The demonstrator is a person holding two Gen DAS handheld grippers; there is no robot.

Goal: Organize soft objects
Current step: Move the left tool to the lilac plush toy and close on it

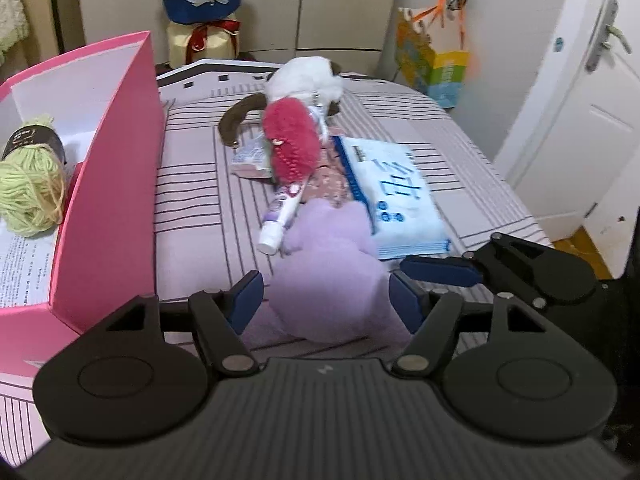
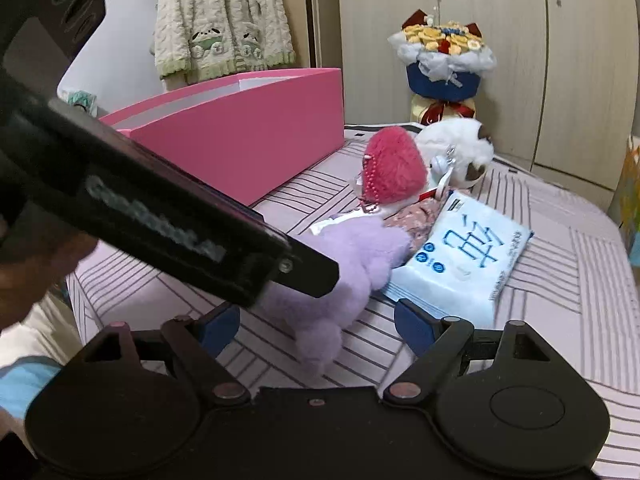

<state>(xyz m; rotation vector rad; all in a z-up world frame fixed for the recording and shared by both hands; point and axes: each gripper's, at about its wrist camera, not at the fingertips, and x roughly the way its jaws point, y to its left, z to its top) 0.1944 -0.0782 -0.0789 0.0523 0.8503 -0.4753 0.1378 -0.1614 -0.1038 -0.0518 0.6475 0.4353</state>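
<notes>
Nearest to us in the left wrist view sits the left gripper [image 1: 326,300], its blue pads spread wide on either side of the lilac plush toy [image 1: 332,276]; whether the pads actually press the fur we cannot tell. The toy lies on the striped bedspread [image 1: 192,200], at the near end of a heap of things. On top of it rests a white tube [image 1: 282,216], and behind that a red fluffy pompom [image 1: 290,140] with a bead chain, a floral fabric piece [image 1: 330,176], and a white-and-brown plush animal [image 1: 308,80] at the far end. A blue-and-white pack of wipes [image 1: 396,196] lies just beside the lilac toy, on its right.

To the left stands the open pink box [image 1: 116,184], holding a ball of green yarn [image 1: 30,196] on printed paper.

In the right wrist view our right gripper [image 2: 316,328] hangs low over the bedspread with its fingers wide apart (nothing between them but the tip of the lilac plush toy [image 2: 344,276], untouched). Its right pad sits close to the corner of the wipes pack [image 2: 468,264].

A bouquet [image 2: 444,60] stands against the wardrobe behind.
</notes>
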